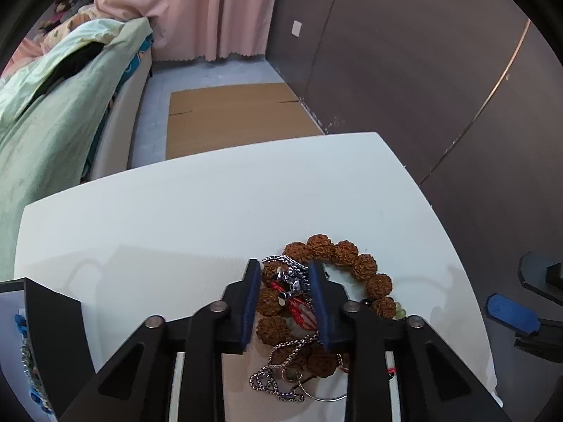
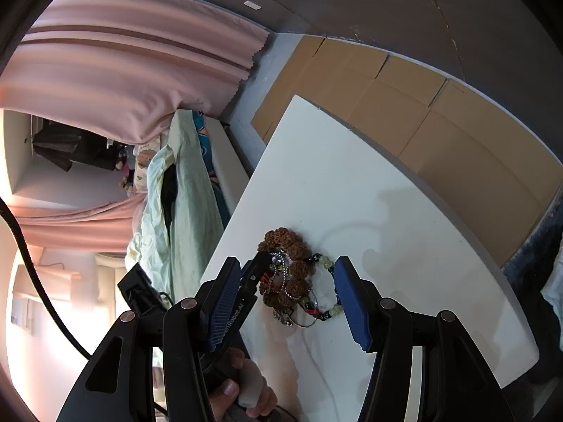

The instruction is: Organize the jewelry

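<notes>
A tangled jewelry pile lies on the white table (image 1: 176,211): a brown rough-bead bracelet (image 1: 355,263), a silver chain (image 1: 281,372), a red cord piece (image 1: 299,307) and pale green beads (image 1: 401,311). My left gripper (image 1: 285,270) straddles the pile, its blue pads close on the silver chain and pendant (image 1: 292,277). In the right wrist view the same pile (image 2: 288,281) lies between the spread fingers of my right gripper (image 2: 285,263), which is open and empty. The green-bead bracelet (image 2: 329,263) lies just inside its right pad. The left gripper's finger (image 2: 262,263) touches the pile.
A black jewelry box (image 1: 45,334) with white lining and blue-beaded pieces stands at the table's left front. Flattened cardboard (image 1: 232,119) lies on the floor beyond the table. A bed with a green blanket (image 1: 52,112) is to the left, a dark wall to the right.
</notes>
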A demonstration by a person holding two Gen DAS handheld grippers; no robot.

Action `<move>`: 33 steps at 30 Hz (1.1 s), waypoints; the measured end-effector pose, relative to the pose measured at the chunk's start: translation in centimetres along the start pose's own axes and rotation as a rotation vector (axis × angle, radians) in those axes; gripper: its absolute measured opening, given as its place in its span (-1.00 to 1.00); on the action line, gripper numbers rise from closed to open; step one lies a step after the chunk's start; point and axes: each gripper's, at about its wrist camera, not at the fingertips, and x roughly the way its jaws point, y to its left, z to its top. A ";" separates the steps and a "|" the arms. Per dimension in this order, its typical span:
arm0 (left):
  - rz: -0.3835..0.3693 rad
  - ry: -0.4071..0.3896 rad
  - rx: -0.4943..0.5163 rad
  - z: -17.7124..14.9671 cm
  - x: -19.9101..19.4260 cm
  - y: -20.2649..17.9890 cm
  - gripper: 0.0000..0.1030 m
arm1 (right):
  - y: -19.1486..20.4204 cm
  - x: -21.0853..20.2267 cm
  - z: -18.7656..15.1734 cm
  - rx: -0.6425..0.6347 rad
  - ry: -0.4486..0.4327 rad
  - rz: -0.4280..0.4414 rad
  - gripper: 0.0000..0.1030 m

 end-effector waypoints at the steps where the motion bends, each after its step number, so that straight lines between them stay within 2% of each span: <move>1: 0.003 -0.015 0.002 0.1 -0.3 0.0 -0.72 | 0.0 0.0 0.0 0.000 0.000 -0.001 0.11; 2: -0.004 -0.023 0.001 0.1 -0.6 0.1 -0.90 | 0.0 0.0 0.0 -0.001 0.001 -0.001 0.11; 11: -0.105 -0.064 -0.050 0.7 -3.1 0.9 -0.90 | 0.4 0.4 -0.5 -0.035 0.004 -0.037 0.11; 17: -0.163 -0.125 -0.073 1.3 -6.3 1.4 -0.90 | 1.0 1.1 -1.0 -0.097 0.013 -0.107 0.11; 21: -0.182 -0.161 -0.094 1.5 -8.2 1.9 -0.90 | 1.7 1.9 -1.3 -0.169 0.028 -0.173 0.08; 29: -0.201 -0.227 -0.136 1.7 -11.5 3.4 -0.90 | 2.9 3.7 -2.1 -0.328 0.045 -0.364 -0.17; 31: -0.207 -0.234 -0.149 1.6 -12.1 3.9 -0.90 | 3.0 4.3 -2.3 -0.355 0.058 -0.399 -0.28; 33: -0.212 -0.240 -0.160 1.3 -12.7 4.4 -0.90 | 2.9 4.9 -2.4 -0.373 0.071 -0.426 -0.30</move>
